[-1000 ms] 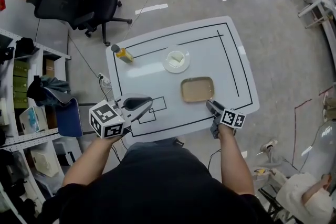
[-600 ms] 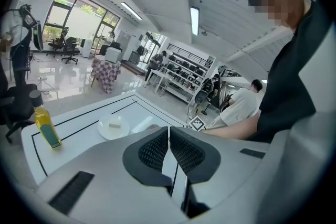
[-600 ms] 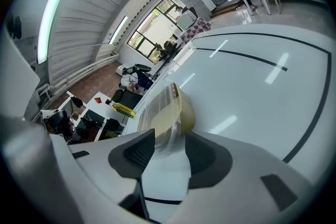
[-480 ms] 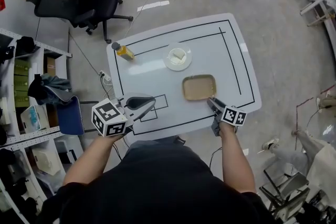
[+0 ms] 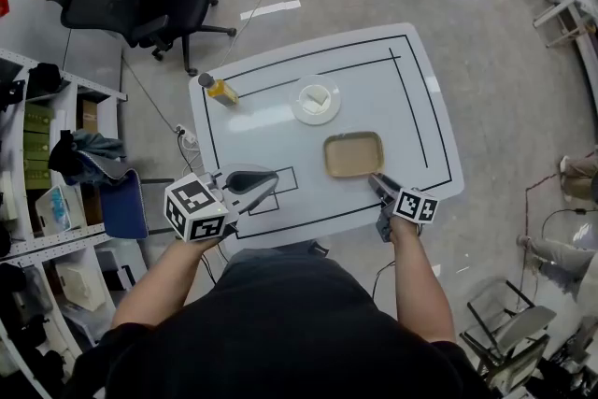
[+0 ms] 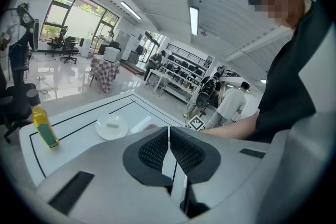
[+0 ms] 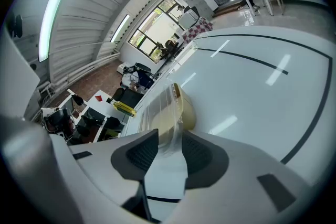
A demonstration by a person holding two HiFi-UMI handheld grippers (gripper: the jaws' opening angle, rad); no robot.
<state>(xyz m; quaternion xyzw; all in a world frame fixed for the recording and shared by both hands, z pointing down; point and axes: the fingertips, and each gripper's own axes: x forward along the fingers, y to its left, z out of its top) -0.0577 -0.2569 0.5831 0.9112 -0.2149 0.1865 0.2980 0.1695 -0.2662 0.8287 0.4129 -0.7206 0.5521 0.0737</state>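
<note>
A shallow tan container with a clear rim lies on the white table. My right gripper is at its near right corner. In the right gripper view the clear rim of the container reaches in between the jaws of the right gripper, which stand open with a gap. My left gripper hovers over the table's near left part, shut and empty, its pads together in the left gripper view. A white plate carries a pale block.
A yellow bottle with a grey cap stands at the table's far left corner. Black office chairs and shelving are to the left. Black lines mark the tabletop. A seated person shows behind in the left gripper view.
The right jaws have narrowed a little around the container's clear rim. The left gripper has stayed shut and nearly still. The container has not moved.
</note>
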